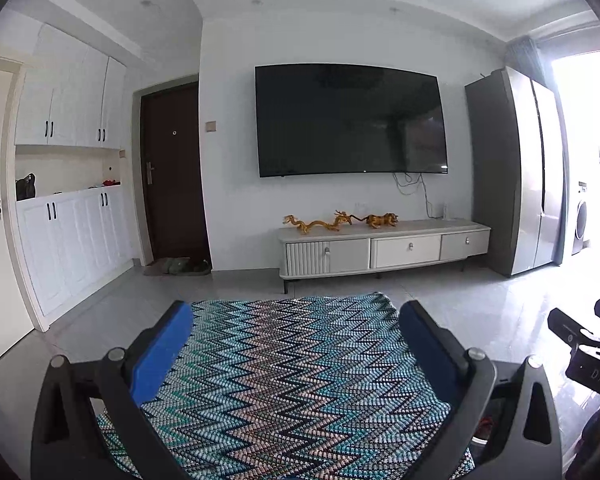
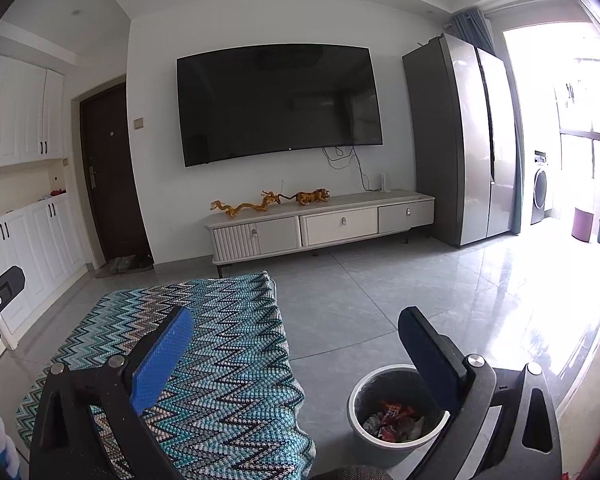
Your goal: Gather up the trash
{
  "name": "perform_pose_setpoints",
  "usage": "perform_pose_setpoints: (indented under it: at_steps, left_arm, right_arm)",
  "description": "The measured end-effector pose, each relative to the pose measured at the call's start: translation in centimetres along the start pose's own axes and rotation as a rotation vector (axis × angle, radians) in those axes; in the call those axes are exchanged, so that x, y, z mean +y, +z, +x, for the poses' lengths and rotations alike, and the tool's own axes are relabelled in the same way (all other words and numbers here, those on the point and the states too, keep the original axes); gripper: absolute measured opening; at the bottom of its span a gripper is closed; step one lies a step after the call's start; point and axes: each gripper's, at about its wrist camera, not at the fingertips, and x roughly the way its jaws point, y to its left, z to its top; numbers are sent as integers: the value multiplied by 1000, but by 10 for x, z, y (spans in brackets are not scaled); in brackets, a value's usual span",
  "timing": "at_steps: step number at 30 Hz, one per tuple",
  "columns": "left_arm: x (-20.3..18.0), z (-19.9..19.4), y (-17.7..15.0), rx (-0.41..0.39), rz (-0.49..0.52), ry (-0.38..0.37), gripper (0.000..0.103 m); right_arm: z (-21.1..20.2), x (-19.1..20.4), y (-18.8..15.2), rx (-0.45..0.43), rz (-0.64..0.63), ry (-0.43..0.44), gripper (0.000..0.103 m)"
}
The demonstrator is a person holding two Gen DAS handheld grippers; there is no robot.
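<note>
A grey round trash bin stands on the tiled floor right of a table covered by a blue zigzag cloth. Red and white wrappers lie inside the bin. My right gripper is open and empty, held above the cloth's right edge and the bin. My left gripper is open and empty above the same cloth. The right gripper's body shows at the right edge of the left wrist view. No loose trash shows on the cloth.
A white TV cabinet with gold figurines stands under a wall TV. A grey fridge is at the right, with two small bins near the bright window. White cupboards and a dark door are left.
</note>
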Motion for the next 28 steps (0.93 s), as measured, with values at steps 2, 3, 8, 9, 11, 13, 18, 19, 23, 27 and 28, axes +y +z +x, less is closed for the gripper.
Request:
perform_pose_setpoints:
  at_steps: [2, 3, 8, 9, 11, 13, 18, 19, 23, 27, 28]
  left_arm:
    - [-1, 1, 0, 7, 1, -5, 103]
    - [-2, 2, -1, 10, 2, -7, 103]
    - [-3, 2, -2, 20, 4, -16, 103]
    - [-3, 2, -2, 22, 6, -17, 103]
    - [-3, 3, -3, 26, 7, -19, 103]
    - [-2, 3, -3, 31, 9, -24, 103]
    - [-2, 4, -3, 41, 9, -31, 103]
    - [-1, 4, -3, 44, 8, -33, 103]
    - [-1, 6, -3, 52, 7, -39, 103]
    - [-1, 6, -4, 54, 8, -43, 103]
    - [-1, 6, -4, 54, 9, -44, 103]
  right_arm:
    - [1, -1, -1, 4, 1, 0, 103]
    - [2, -1, -1, 7, 1, 0, 103]
    - [2, -2, -1, 7, 1, 0, 103]
    - [2, -2, -1, 7, 1, 0, 103]
    - [2, -2, -2, 7, 0, -1, 103]
    - [2, -2, -1, 7, 0, -2, 103]
    - [1, -2, -2, 6, 0, -5, 103]
    - [1, -2, -2, 6, 0, -5, 103]
    - [1, -3, -2, 5, -1, -6, 103]
    - [1, -3, -2, 5, -1, -6, 103]
    - [1, -3, -2, 5, -1, -6, 103]
